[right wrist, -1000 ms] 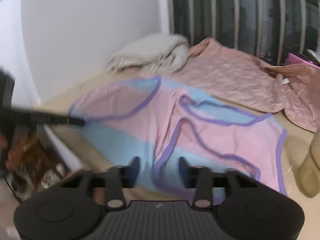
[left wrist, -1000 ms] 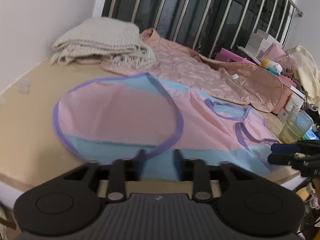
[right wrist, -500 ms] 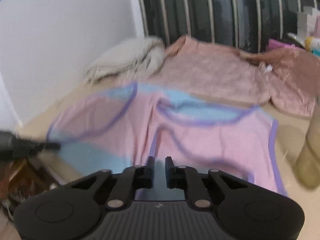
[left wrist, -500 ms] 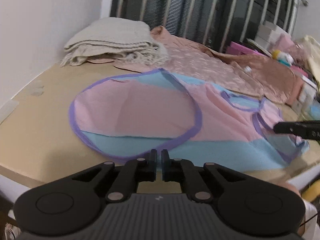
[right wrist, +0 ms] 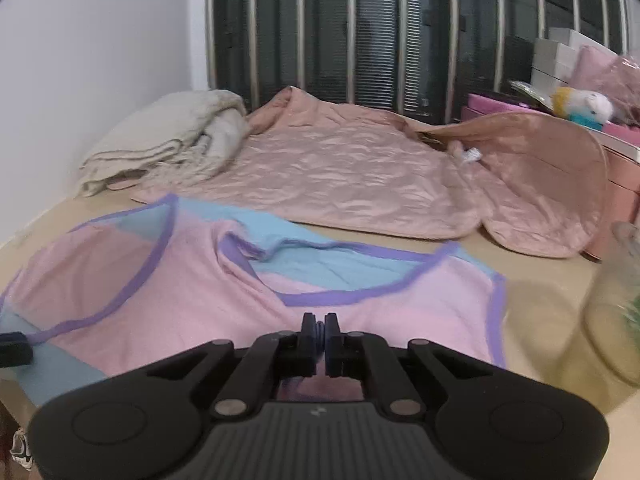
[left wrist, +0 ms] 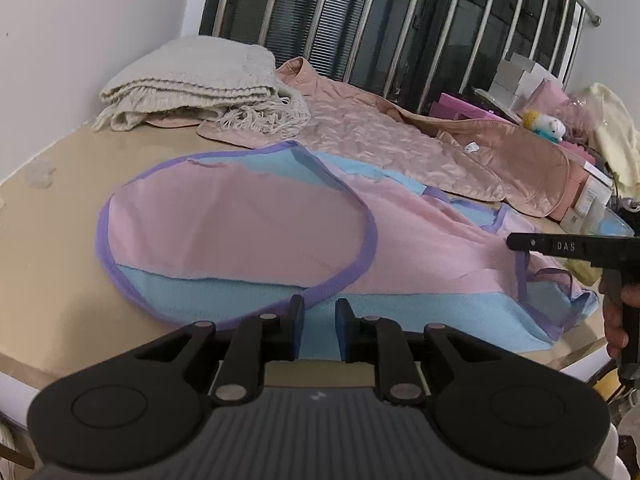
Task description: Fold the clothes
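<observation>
A pink and blue garment [left wrist: 248, 224] with purple trim lies spread flat on the tan surface [left wrist: 52, 260]. My left gripper [left wrist: 320, 320] sits at its near blue hem. Its jaws are opening, a gap shows between them, and the blue fabric lies flat beneath. In the right wrist view my right gripper [right wrist: 321, 330] is over the pink part of the garment [right wrist: 192, 292] below the neckline. Its jaws are closing to a thin slit with a bit of fabric pinched in it. In the left wrist view the right gripper [left wrist: 516, 242] has the purple edge lifted at its tip.
A folded cream knitted blanket [left wrist: 192, 76] and a pink quilted cover [left wrist: 380, 136] lie behind the garment. A glass cup [right wrist: 616, 312] stands at the right edge. Boxes and a small toy [left wrist: 548, 124] crowd the far right, under the window bars [left wrist: 400, 20].
The left jaws went from wide to nearly shut, then parted a little. The right gripper moved forward over the garment and its jaws narrowed to a slit.
</observation>
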The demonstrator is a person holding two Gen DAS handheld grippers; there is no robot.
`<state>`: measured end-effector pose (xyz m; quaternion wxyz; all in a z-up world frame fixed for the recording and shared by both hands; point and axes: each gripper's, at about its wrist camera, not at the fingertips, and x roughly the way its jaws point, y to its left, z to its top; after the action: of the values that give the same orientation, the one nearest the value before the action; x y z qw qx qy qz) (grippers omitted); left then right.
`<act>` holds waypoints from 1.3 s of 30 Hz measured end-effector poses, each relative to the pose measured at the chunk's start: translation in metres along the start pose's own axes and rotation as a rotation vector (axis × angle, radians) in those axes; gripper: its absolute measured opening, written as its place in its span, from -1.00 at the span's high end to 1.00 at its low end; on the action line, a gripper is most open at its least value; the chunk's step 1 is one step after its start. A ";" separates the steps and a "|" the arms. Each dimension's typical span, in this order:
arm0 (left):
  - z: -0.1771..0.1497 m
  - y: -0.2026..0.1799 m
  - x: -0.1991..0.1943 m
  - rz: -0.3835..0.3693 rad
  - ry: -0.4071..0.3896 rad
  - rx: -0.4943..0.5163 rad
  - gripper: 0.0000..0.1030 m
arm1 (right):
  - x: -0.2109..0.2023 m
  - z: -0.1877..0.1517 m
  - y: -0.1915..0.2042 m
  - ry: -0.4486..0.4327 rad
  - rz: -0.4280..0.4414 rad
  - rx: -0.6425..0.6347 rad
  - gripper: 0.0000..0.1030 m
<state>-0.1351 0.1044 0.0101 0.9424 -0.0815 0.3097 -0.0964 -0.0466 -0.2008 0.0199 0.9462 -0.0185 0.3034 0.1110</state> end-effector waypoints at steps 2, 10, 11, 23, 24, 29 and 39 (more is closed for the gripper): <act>0.001 -0.001 0.000 0.006 0.007 0.010 0.68 | 0.003 0.008 0.006 -0.028 0.057 -0.032 0.48; -0.002 0.002 -0.005 0.004 0.003 0.006 0.68 | 0.072 0.046 0.035 0.061 0.162 -0.120 0.94; -0.003 0.003 -0.006 0.001 0.000 -0.001 0.68 | 0.074 0.048 0.031 0.059 0.134 -0.095 0.94; -0.004 0.007 -0.009 -0.019 0.004 0.014 0.68 | 0.028 0.035 -0.014 0.006 -0.001 -0.019 0.40; -0.005 0.007 -0.010 -0.017 0.002 0.013 0.68 | 0.026 0.029 -0.018 0.020 0.003 -0.018 0.40; -0.006 0.009 -0.011 -0.027 -0.005 0.001 0.68 | 0.018 -0.001 -0.034 0.066 0.004 -0.019 0.61; -0.007 0.008 -0.011 -0.013 -0.018 0.009 0.68 | 0.041 0.029 -0.056 0.012 -0.115 0.098 -0.11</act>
<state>-0.1466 0.1142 0.0093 0.9448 -0.0803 0.3005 -0.1034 0.0149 -0.2442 0.0183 0.9490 0.0097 0.3125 0.0413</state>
